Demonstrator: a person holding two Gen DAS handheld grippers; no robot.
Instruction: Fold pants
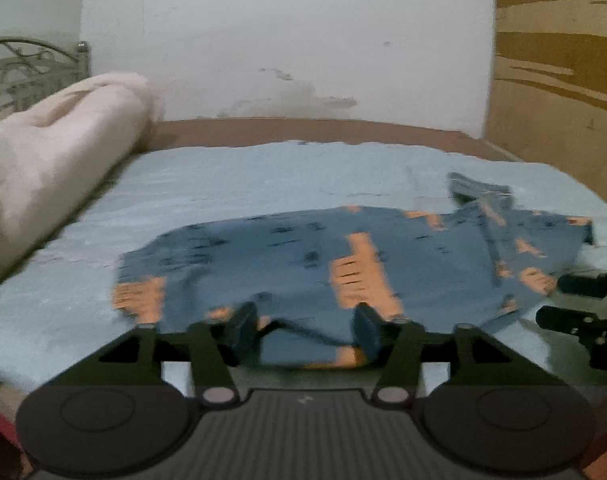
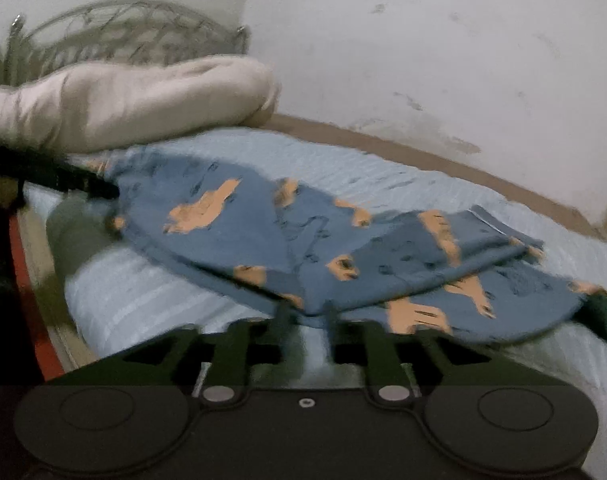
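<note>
Left wrist view: blue pants (image 1: 303, 256), orange-patterned, lie folded on bed (image 1: 223, 176).

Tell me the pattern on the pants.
The pants are blue with orange patches and small dark marks; clearest in the right wrist view.

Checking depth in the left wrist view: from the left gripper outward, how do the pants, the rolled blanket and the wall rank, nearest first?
1. Pants: directly ahead of the left gripper, near edge between its fingers.
2. Rolled blanket: off to the left, on the bed's side.
3. Wall: behind the bed, farthest.
</note>
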